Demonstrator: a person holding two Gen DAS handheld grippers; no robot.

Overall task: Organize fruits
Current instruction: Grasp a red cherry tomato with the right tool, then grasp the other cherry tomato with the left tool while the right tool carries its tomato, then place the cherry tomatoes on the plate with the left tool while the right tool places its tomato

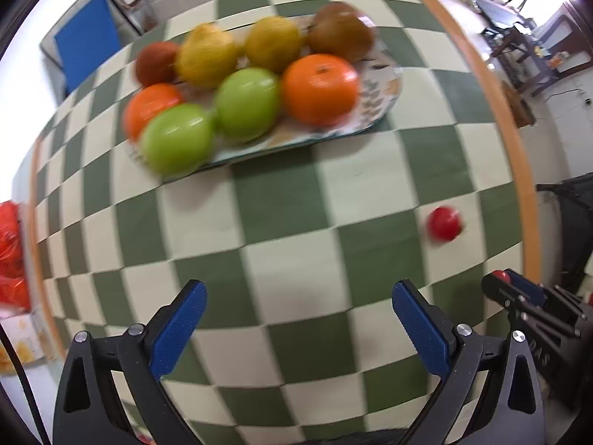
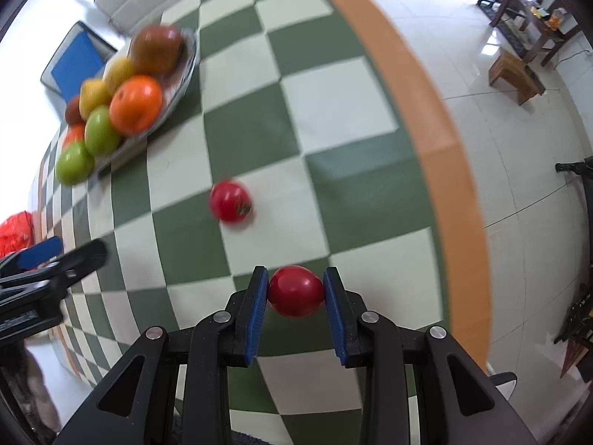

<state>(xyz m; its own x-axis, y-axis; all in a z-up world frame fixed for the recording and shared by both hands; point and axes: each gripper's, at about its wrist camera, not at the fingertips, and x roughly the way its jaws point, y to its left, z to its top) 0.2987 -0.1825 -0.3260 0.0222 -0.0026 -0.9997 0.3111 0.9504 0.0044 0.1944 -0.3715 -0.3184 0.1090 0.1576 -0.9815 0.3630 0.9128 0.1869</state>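
The plate (image 1: 385, 85) holds oranges, green apples, yellow and brown fruit. Right gripper (image 2: 295, 289) clamps a tomato (image 2: 294, 291); left gripper (image 1: 298, 306) gapes wide over the bench (image 1: 281, 200).

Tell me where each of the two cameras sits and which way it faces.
Left wrist: sits on the open left gripper, facing across the checkered table toward the fruit plate; the right gripper's tip shows at its right edge.
Right wrist: sits on the right gripper, shut on a red fruit, facing along the table's orange border; the left gripper shows at left.
Shared: plate, loose red fruit.
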